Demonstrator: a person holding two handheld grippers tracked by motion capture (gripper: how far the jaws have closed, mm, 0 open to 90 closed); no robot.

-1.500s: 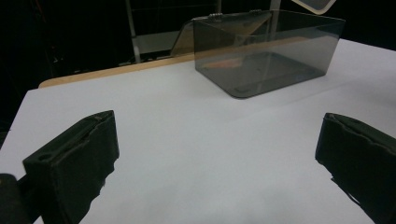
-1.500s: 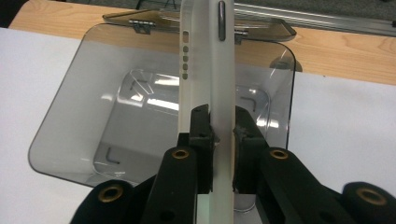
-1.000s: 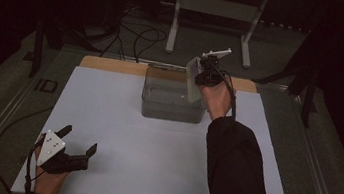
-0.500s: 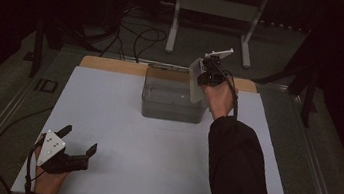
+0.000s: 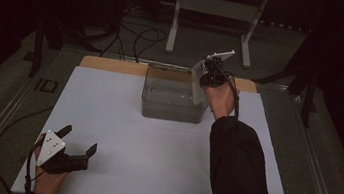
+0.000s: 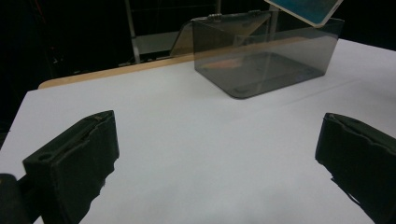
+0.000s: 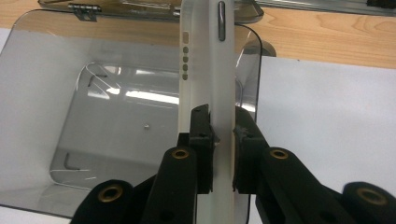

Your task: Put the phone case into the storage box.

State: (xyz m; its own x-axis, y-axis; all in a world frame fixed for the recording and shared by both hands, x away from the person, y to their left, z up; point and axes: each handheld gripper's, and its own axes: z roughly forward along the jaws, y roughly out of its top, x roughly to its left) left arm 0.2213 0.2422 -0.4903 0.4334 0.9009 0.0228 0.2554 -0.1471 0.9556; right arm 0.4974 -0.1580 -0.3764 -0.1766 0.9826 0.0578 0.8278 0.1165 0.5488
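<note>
A white-cased phone (image 5: 200, 84) hangs edge-on over the right end of a clear grey plastic box (image 5: 173, 104) at the far middle of the table. My right gripper (image 5: 206, 79) is shut on it. In the right gripper view the two black pads (image 7: 201, 135) press on the phone (image 7: 205, 60) from both sides, with the empty box (image 7: 116, 116) below. My left gripper (image 5: 80, 138) rests at the near left corner, open, with nothing between its jaws. The left gripper view shows my own jaws (image 6: 217, 154) wide apart, the box (image 6: 266, 51) and the phone's corner (image 6: 303, 9) beyond.
The box's hinged lid (image 7: 140, 9) lies open behind it on the wooden strip (image 5: 113, 65) at the table's far edge. A white sheet (image 5: 141, 158) covers the table. A metal stand (image 5: 217, 7) and cables sit on the floor beyond.
</note>
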